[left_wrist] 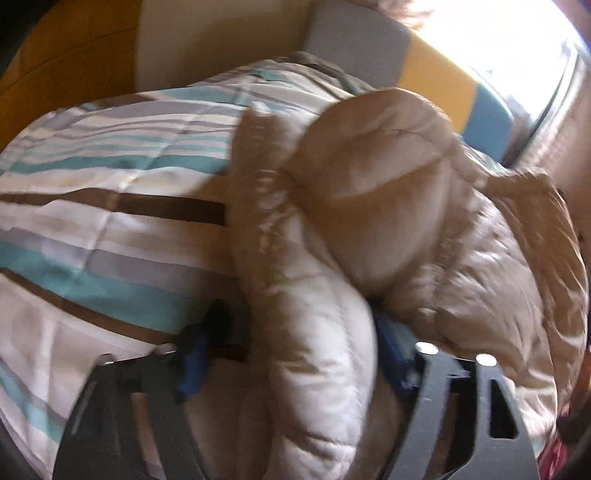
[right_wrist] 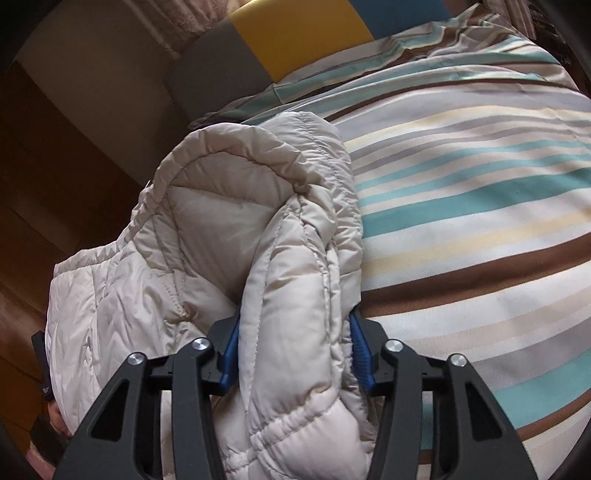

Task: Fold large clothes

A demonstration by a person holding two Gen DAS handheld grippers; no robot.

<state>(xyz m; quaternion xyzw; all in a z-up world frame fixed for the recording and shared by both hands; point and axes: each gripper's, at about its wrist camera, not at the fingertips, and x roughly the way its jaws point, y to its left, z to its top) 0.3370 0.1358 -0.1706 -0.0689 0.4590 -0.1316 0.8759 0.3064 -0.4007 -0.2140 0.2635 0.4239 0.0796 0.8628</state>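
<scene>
While a beige quilted puffer jacket (right_wrist: 207, 236) is held up over the bed, a thick padded roll of it is clamped between the blue pads of the right claw (right_wrist: 293, 347), whose jaws stand only as far apart as the bunched padding forces them. A second fold of the same jacket (left_wrist: 369, 221) is gripped by the left claw (left_wrist: 291, 354); that view is blurred, but fabric is seen filling the gap between its blue pads (left_wrist: 194, 363), so it is judged to be closed on the garment too. The jacket is thus carried at two points, with its body hanging or slumping between and to the side of them, just above or partly resting on the striped duvet (right_wrist: 461, 192); which of the two cannot be told. Such a two-point hold is presumably used so that the bulky garment can be spread flat on the bed before any fold is made. Because the shell looks slick and puffy, slipping out of the pads is judged a risk, which would explain why deep bites of cloth are taken instead of thin edges. At the bed's far end a grey, yellow and blue headboard (right_wrist: 295, 33) is seen.
</scene>
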